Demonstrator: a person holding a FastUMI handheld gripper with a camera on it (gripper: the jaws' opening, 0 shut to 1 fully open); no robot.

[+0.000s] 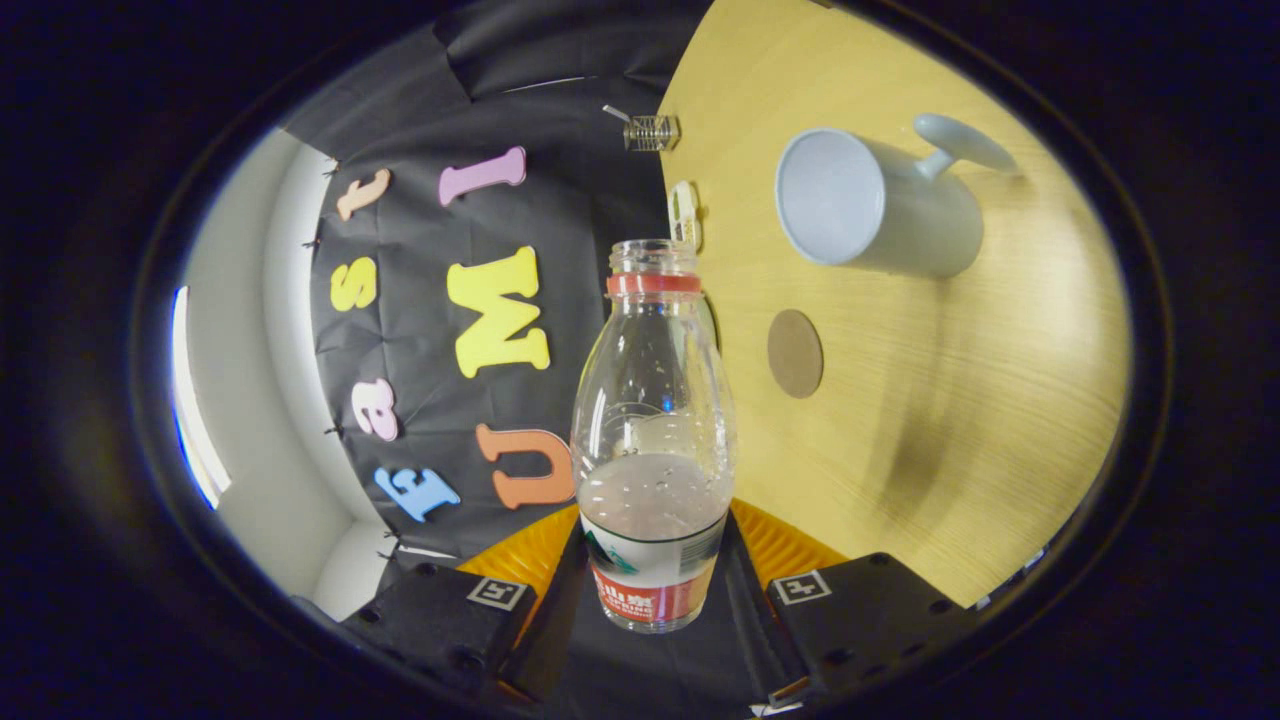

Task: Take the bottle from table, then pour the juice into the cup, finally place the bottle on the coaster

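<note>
The scene is evenly and brightly lit. Soft shadows are cast on the yellow wood-grain surface (900, 400) beside the white ceramic mug (880, 205). Strong fisheye bending and slight blur are seen farther from the mug.

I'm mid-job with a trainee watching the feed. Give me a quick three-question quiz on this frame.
1. True or false: the bottle has its cap on.
2. What is held between the fingers of the gripper? A) the cup B) the bottle C) the coaster
3. Fill in: the round coaster lies on the table between the bottle and the ____.

Key:
1. False. The neck is open, with no cap on it.
2. B. Both fingers press on the bottle's lower part; it is partly filled with juice.
3. Cup. It lies beyond the coaster, its opening facing the camera.
</note>
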